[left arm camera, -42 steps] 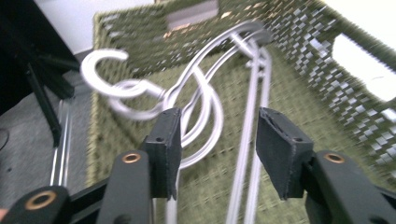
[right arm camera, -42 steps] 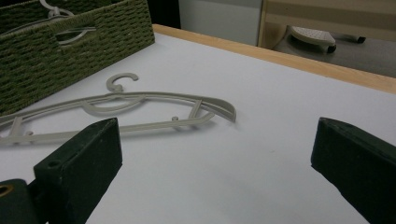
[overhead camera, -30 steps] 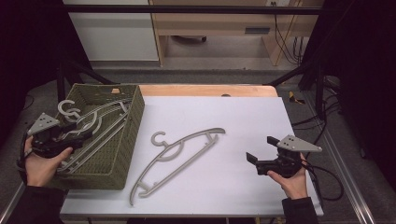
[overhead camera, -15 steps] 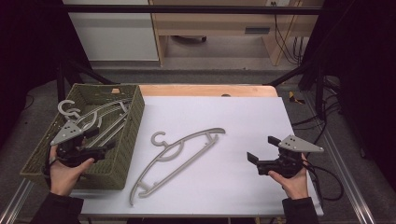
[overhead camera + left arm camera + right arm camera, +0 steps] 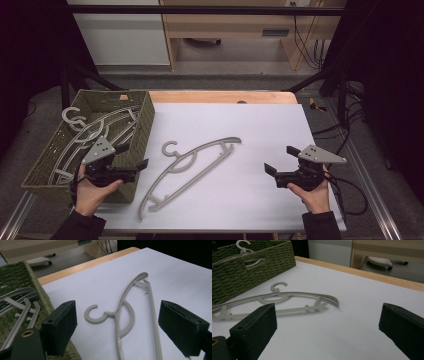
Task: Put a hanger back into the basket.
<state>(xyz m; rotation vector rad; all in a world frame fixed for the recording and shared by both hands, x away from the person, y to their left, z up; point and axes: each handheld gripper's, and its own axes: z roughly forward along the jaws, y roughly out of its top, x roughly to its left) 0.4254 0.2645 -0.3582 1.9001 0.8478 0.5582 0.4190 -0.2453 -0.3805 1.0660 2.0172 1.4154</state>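
A grey plastic hanger (image 5: 178, 158) lies flat on the white table top, hook toward the green woven basket (image 5: 143, 125). My left gripper (image 5: 132, 156) hovers over the basket's near right corner and points at the hanger (image 5: 109, 314). Its jaws have just been opening and stand open, nothing between them (image 5: 116, 305). My right gripper (image 5: 281, 160) is held low over the table's right side, open and empty (image 5: 328, 307). It faces the hanger (image 5: 294, 293) from a distance.
Several more grey hangers (image 5: 95, 127) lie in the basket, one hook poking over its far left rim. The basket (image 5: 262, 260) sits at the table's left edge. A wooden strip (image 5: 220, 96) runs along the far edge. Cables trail by the right hand.
The left hand moved right, from the basket's left side to its near right corner, and its jaws spread wider. The right hand and the hanger stayed put.
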